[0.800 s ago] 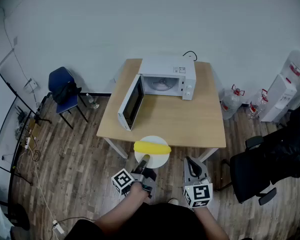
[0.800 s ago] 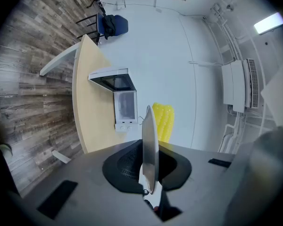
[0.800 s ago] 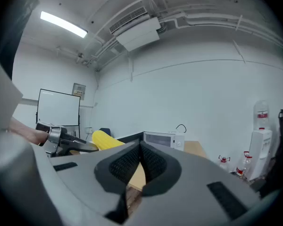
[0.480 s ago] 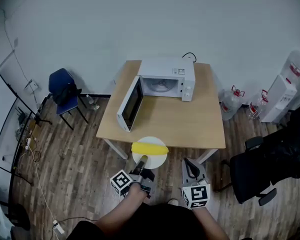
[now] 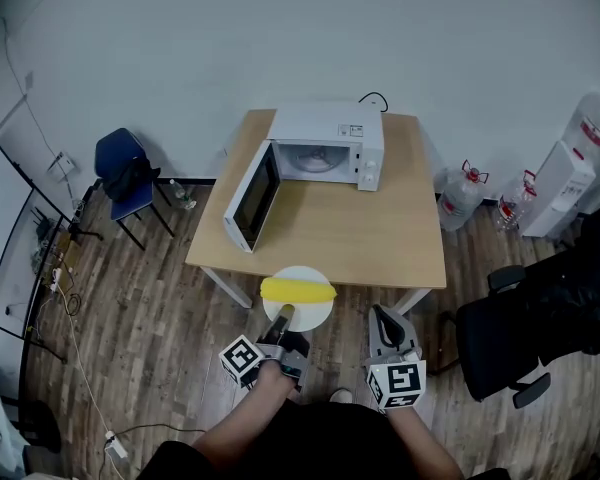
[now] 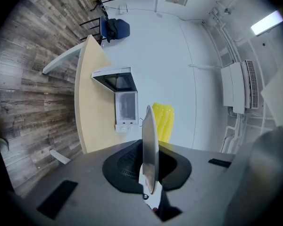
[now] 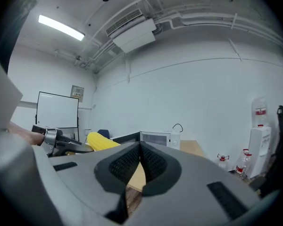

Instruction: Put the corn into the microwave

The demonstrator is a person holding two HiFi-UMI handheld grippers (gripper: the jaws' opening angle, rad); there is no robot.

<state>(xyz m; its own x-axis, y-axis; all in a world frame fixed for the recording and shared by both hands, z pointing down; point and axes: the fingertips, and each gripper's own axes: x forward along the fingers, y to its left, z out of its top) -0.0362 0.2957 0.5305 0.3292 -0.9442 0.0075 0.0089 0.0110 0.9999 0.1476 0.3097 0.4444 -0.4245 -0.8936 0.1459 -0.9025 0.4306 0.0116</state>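
A yellow corn cob (image 5: 298,290) lies on a white plate (image 5: 306,315). My left gripper (image 5: 285,317) is shut on the plate's near rim and holds it level at the table's (image 5: 350,233) front edge. In the left gripper view the plate (image 6: 149,149) stands edge-on between the jaws, with the corn (image 6: 163,121) beyond it. The white microwave (image 5: 325,138) sits at the table's far side with its door (image 5: 250,198) swung open to the left. My right gripper (image 5: 385,320) hovers to the right of the plate, shut and empty; in its own view (image 7: 139,161) the pads meet.
A blue chair (image 5: 125,178) stands left of the table, a black office chair (image 5: 540,328) at the right. Water bottles (image 5: 460,198) and a white dispenser (image 5: 565,193) stand at the back right. Cables lie on the wooden floor at the left.
The plate with the corn has drifted slightly left and towards the table's front edge. The left grip on the rim is unchanged and the right gripper stays shut beside it.
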